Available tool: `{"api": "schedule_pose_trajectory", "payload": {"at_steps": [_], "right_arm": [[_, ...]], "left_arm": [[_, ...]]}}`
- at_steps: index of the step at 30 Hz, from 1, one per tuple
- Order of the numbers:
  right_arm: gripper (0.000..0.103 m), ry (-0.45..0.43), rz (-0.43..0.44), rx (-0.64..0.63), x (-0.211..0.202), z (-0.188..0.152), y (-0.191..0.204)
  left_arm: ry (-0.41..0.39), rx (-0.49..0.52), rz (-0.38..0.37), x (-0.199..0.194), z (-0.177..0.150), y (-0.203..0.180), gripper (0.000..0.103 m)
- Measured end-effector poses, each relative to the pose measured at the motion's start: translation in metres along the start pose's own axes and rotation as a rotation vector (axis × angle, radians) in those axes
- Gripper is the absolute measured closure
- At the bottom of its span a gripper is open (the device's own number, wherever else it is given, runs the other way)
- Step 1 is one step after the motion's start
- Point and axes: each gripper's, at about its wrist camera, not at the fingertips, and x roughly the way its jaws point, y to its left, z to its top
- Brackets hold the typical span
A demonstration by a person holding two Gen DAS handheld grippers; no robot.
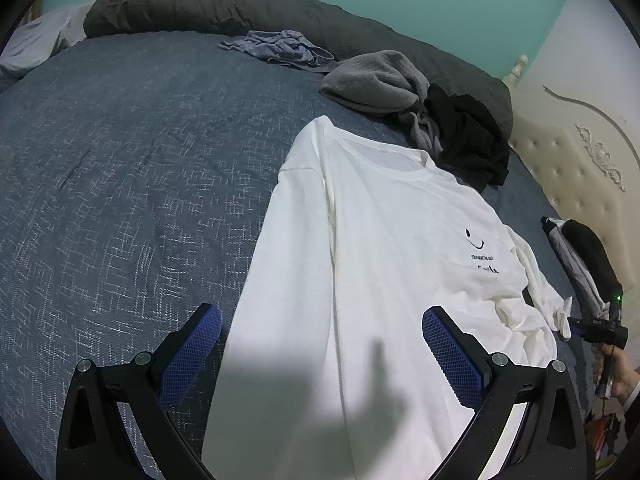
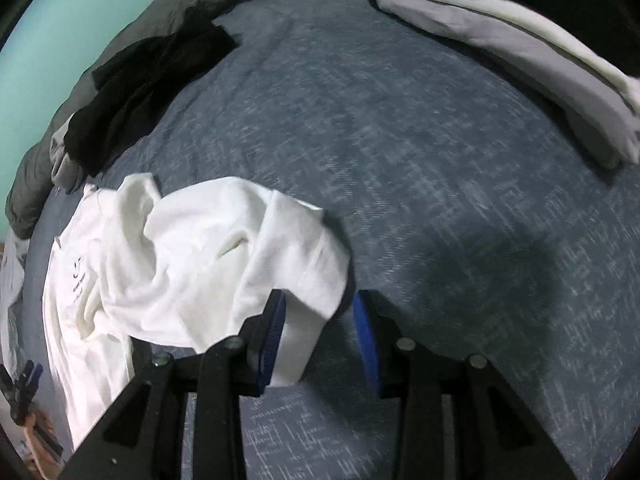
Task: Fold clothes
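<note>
A white T-shirt with a small black smile print lies face up on the blue bedspread. Its left sleeve is folded in. My left gripper hovers open over the shirt's lower body, with nothing between its blue pads. In the right wrist view the shirt's right sleeve is bunched and rumpled. The sleeve end hangs between the fingers of my right gripper, against the left pad, with a gap to the other pad. The right gripper also shows at the shirt's right edge.
A grey garment, a black garment and a blue-grey one lie at the far side by a dark rolled duvet. A folded grey and white stack sits to the right. A cream headboard borders the bed.
</note>
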Motion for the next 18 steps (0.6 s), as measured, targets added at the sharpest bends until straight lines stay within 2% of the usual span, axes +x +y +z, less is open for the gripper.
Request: {"api": "schedule_pose_trajectory", "payload": {"at_steps": [2, 5, 11, 18], "right_arm": [[0.092, 0.000, -0.001, -0.017, 0.004, 0.000, 0.005], [0.099, -0.017, -0.007, -0.038, 0.003, 0.000, 0.011], [0.100, -0.102, -0.050, -0.044, -0.029, 0.009, 0.002], [0.101, -0.161, -0.163, -0.006, -0.084, 0.021, -0.044]], "left_arm": [[0.001, 0.002, 0.000, 0.000, 0.000, 0.000, 0.000], [0.003, 0.002, 0.000, 0.001, 0.000, 0.000, 0.000], [0.000, 0.004, 0.000, 0.000, 0.000, 0.000, 0.000], [-0.001, 0.013, 0.003, 0.000, 0.000, -0.004, 0.000]]}}
